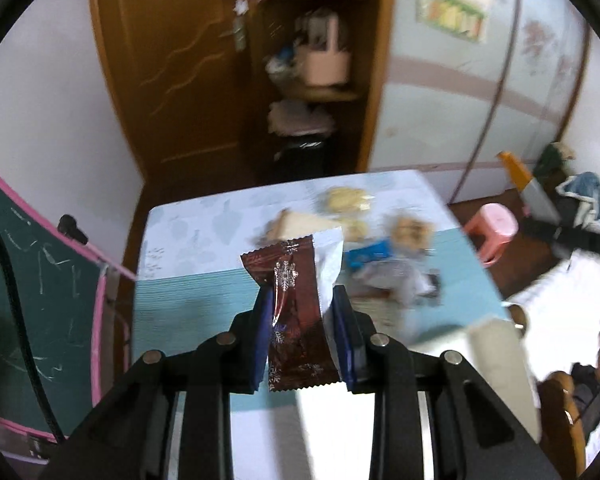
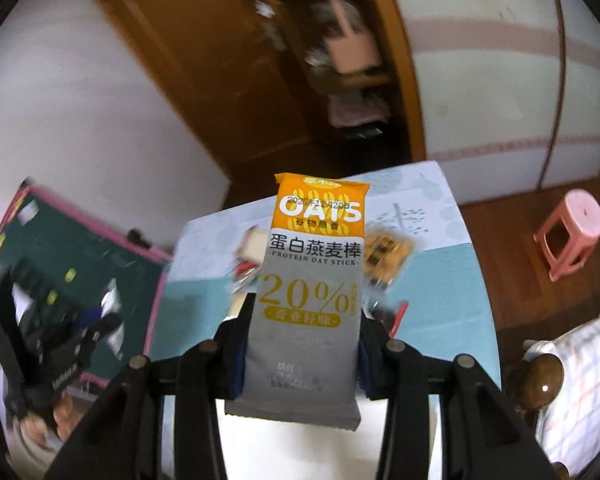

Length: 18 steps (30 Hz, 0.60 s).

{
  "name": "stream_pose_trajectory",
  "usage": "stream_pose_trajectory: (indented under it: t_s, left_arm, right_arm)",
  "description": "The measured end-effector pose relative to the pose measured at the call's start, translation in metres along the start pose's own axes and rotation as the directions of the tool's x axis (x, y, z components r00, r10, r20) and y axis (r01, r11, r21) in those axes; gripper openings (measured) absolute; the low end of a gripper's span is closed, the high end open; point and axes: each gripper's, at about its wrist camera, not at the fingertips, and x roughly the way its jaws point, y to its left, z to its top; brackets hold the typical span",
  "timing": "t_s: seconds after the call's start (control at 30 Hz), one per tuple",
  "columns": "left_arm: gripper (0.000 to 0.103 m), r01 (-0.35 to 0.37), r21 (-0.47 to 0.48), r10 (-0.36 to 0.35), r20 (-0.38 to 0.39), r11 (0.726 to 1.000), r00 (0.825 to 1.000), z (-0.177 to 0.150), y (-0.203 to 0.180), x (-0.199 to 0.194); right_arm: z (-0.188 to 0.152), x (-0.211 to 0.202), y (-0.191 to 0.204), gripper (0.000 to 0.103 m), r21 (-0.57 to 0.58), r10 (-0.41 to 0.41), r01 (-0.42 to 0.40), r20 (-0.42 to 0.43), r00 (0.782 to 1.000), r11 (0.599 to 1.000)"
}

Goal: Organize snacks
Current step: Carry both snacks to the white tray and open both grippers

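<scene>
In the left wrist view, a brown snowflake-print snack packet point(image 1: 296, 312) is being gripped upright between the blue pads of the left claw point(image 1: 302, 308), raised above the worktop point(image 1: 188, 300). Blurred snack packets point(image 1: 380, 248) are lying scattered on the worktop beyond it.

In the right wrist view, an orange-and-grey protein oat stick packet point(image 2: 312, 300) is being held upright in the right claw point(image 2: 306, 320), above the same worktop point(image 2: 440, 320). A pink stool point(image 2: 572, 232) is standing on the floor to the right.
</scene>
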Motion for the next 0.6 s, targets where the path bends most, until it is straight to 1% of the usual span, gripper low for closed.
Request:
stream_pose_trajectory:
  t_s: [0.1,0.23,0.3,0.37,0.43,0.5,0.6]
  left_arm:
    - [0.027,0.066,0.010,-0.066,0.036,0.998,0.997,-0.020,-0.023,-0.031]
    - [0.027,0.089,0.041,-0.091,0.051,0.995,0.995,-0.056,-0.047,-0.048]
    - [0.027,0.098,0.044,-0.100,0.030,0.994,0.995,-0.077,-0.059,-0.047]
    - [0.027,0.108,0.028,-0.109,0.006,0.994,0.994,-0.093,-0.064,-0.043]
    - [0.027,0.099,0.015,-0.099,-0.011,0.995,0.995,-0.104,-0.067,-0.037]
    - [0.027,0.076,0.011,-0.075,-0.021,0.997,0.997,-0.110,-0.067,-0.030]
    - [0.027,0.063,0.006,-0.062,-0.046,0.998,0.997,-0.122,-0.069,-0.024]
  right_arm:
    - [-0.039,-0.038,0.023,0.042,-0.061,0.010,-0.007,0.048,0.999,0.998]
    - [-0.095,-0.076,0.048,0.042,-0.113,0.032,-0.018,0.123,0.992,0.993]
    - [-0.117,-0.085,0.053,0.042,-0.124,0.020,0.001,0.164,0.986,0.992]
    - [-0.135,-0.086,0.056,0.042,-0.131,0.003,0.022,0.186,0.983,0.991]
    - [-0.147,-0.081,0.056,0.042,-0.137,-0.021,0.047,0.190,0.982,0.989]
    - [-0.158,-0.073,0.059,0.042,-0.164,-0.063,0.093,0.177,0.982,0.982]
    - [-0.167,-0.060,0.062,0.042,-0.185,-0.096,0.123,0.147,0.985,0.975]
